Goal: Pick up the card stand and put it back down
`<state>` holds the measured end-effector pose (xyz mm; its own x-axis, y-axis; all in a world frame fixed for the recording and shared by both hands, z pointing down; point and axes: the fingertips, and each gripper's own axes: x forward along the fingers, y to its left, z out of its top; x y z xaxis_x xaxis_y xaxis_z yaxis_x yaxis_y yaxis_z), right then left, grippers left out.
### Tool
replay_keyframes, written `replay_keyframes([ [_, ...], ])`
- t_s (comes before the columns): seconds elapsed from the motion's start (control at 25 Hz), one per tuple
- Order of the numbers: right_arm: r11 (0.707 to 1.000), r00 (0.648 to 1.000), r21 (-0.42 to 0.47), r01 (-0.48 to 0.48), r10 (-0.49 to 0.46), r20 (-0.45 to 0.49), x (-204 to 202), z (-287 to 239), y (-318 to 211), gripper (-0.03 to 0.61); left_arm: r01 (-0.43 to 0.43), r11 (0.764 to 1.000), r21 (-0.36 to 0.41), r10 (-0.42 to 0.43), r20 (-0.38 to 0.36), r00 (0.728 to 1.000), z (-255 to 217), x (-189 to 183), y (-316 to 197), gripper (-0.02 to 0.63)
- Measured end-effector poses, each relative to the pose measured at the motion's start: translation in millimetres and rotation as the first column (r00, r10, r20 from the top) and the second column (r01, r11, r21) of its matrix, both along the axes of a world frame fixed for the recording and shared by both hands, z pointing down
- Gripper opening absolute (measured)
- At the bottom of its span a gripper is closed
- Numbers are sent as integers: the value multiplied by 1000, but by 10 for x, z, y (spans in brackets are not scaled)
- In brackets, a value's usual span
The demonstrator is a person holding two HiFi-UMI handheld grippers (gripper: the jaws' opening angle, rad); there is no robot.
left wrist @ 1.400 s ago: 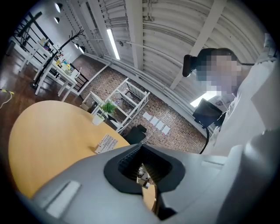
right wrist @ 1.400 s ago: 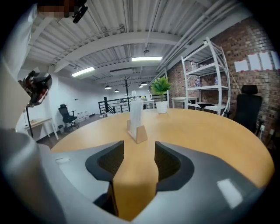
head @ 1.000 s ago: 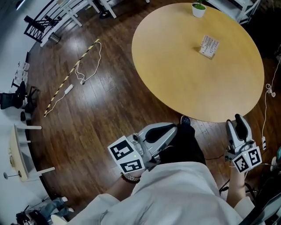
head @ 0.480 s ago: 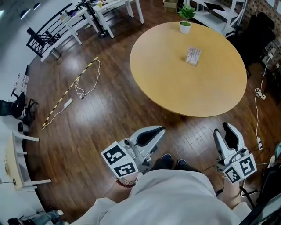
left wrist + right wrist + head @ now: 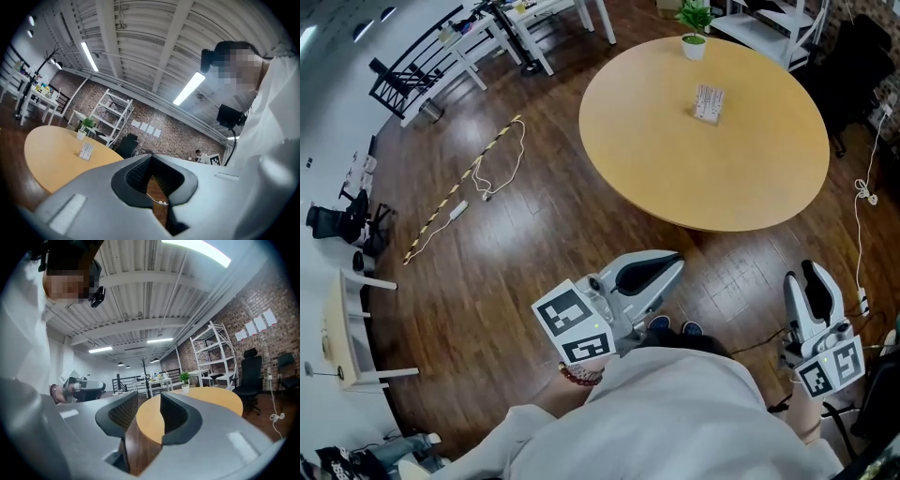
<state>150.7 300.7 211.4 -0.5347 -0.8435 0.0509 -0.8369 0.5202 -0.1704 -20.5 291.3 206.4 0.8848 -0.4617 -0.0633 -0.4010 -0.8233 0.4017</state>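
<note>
The card stand (image 5: 708, 103), a small white upright card, sits on the far part of the round wooden table (image 5: 675, 169), near a potted plant (image 5: 694, 37). In the left gripper view the card stand (image 5: 86, 151) shows far off on the table (image 5: 47, 154). My left gripper (image 5: 666, 265) hangs over the floor short of the table, its tips together and empty (image 5: 151, 161). My right gripper (image 5: 812, 272) is also over the floor, off the table's near right edge. Its jaws have just been closing, but a gap still shows between them, with nothing in it (image 5: 149, 408).
A yellow-black striped bar with a white cable (image 5: 469, 178) lies on the wooden floor to the left. White tables (image 5: 516, 28) and a shelf (image 5: 769, 19) stand beyond the round table. Another cable (image 5: 862, 192) runs along the floor at right.
The round table now lies farther from both grippers than a second ago. Both grippers are over bare floor now, whereas the right one reached the table's edge before.
</note>
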Motion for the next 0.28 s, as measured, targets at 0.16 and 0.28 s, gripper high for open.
replay_keyframes([
  [0.16, 998, 999, 37, 48, -48, -19, -166, -44, -9, 112, 9, 991, 130, -32, 179, 983, 61, -3, 64, -18],
  [0.28, 998, 998, 37, 60, -60, 16, -238, 33, -44, 106, -13, 967, 254, -80, 352, 933, 173, 20, 108, -18],
])
